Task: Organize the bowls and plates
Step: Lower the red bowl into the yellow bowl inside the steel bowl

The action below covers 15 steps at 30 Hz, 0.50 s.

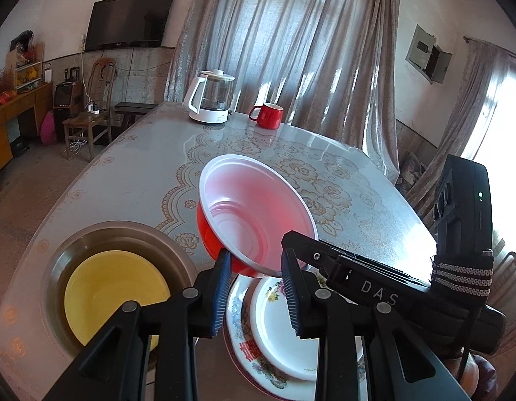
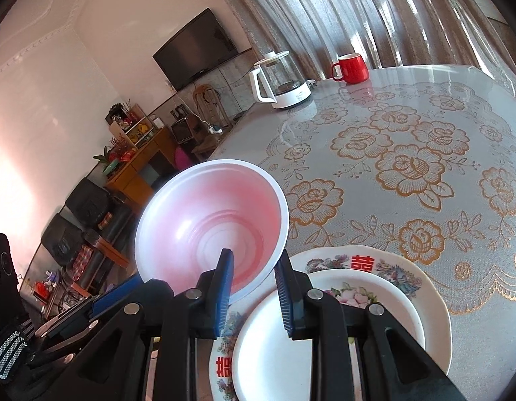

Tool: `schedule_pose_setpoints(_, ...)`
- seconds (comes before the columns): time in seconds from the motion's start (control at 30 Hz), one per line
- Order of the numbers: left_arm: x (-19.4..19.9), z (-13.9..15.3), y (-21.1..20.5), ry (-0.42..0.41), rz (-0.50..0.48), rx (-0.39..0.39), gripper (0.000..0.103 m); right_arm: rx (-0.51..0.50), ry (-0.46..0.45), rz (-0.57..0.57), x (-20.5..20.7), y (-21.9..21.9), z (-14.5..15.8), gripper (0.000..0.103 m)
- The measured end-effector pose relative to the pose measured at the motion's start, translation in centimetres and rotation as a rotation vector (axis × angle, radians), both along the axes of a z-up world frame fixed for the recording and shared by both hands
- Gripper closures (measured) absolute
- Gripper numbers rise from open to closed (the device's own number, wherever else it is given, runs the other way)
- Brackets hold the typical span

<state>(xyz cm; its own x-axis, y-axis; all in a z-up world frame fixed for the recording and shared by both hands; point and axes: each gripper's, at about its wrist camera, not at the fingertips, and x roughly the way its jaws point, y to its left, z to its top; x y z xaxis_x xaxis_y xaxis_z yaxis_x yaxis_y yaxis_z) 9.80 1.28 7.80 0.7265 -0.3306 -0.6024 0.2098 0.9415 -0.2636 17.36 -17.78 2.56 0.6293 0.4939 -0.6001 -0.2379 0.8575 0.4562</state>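
The bowl point(image 1: 254, 220) hangs above two stacked plates point(image 1: 284, 327) (kettle point(image 1: 211, 97) and mug point(image 1: 268, 115) behind).

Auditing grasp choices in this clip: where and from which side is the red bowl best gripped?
Grip the red bowl by its thin rim, one finger inside, one outside, from the near side: its flared body is wider than the jaws. The right gripper straddles the rim so.

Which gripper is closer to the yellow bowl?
Left. The left gripper is just right of the yellow bowl. The right gripper is farther right, clamped on the red bowl's rim.
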Motion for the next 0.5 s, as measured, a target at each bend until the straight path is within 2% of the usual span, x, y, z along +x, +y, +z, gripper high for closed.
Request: schedule_pose_setpoints(0.5,-1.4,-1.0,5.1,0.022,0.086,-0.05,0.073,-0.021,0.006,0.11,0.1,5.1,-0.1,0.079)
